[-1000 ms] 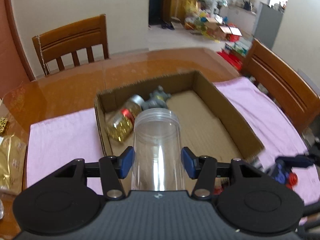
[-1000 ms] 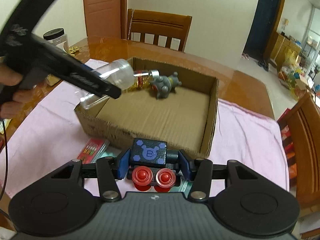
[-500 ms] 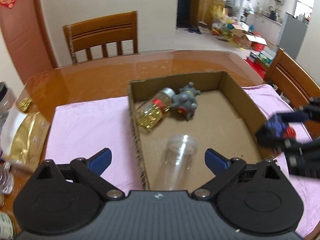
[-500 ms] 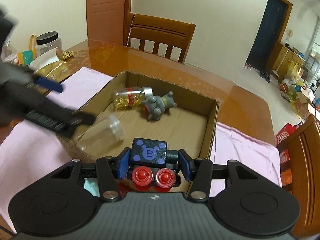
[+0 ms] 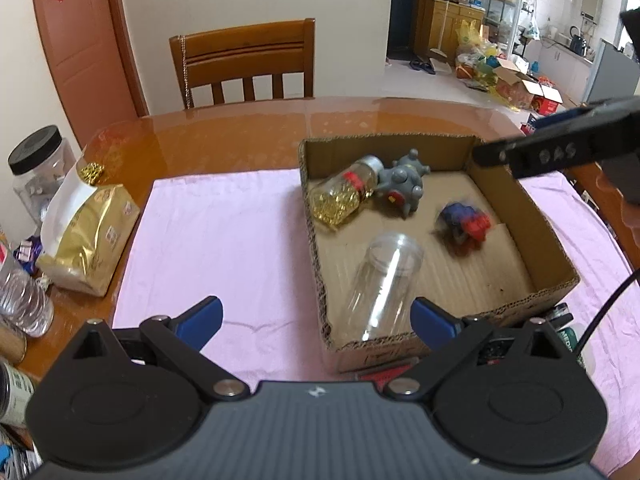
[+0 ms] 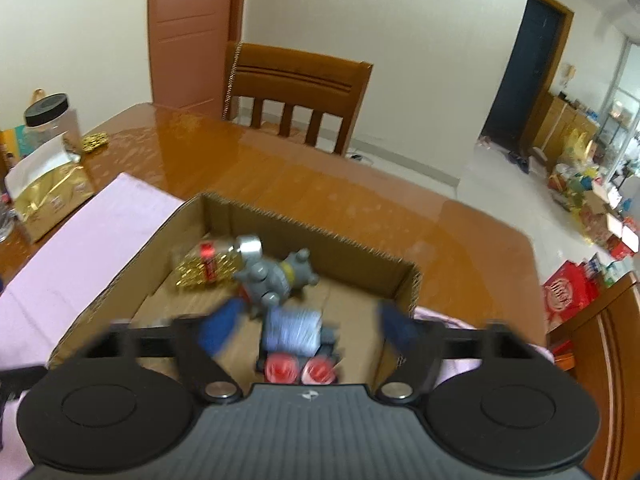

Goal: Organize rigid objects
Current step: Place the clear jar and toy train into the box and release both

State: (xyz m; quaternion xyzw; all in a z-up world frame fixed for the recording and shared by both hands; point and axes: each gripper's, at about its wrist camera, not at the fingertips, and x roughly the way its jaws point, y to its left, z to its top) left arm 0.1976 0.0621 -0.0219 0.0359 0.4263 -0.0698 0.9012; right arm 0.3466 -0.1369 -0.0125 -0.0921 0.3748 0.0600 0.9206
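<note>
A cardboard box (image 5: pixel 556 280) sits on a pink cloth. Inside lie a clear plastic jar (image 5: pixel 384 284), a gold-filled bottle (image 5: pixel 344 196), a grey spiky toy (image 5: pixel 402 188) and a blurred blue and red toy (image 5: pixel 464 224). My left gripper (image 5: pixel 316 314) is open and empty, above the box's near left corner. My right gripper (image 6: pixel 308 326) is open above the box (image 6: pixel 404 280), with the blue and red toy (image 6: pixel 298 344) loose between its spread fingers. The bottle (image 6: pixel 212 264) and grey toy (image 6: pixel 276 276) lie beyond it.
A gold bag (image 5: pixel 88 236), a black-lidded jar (image 5: pixel 36 168) and water bottles (image 5: pixel 20 296) crowd the table's left edge. Flat packets (image 5: pixel 560 320) lie beside the box's near right corner. A wooden chair (image 5: pixel 244 64) stands behind the table.
My right gripper has moved over the box and opened, letting go of the blue and red toy, which now lies inside. My left gripper has drawn back from the clear jar.
</note>
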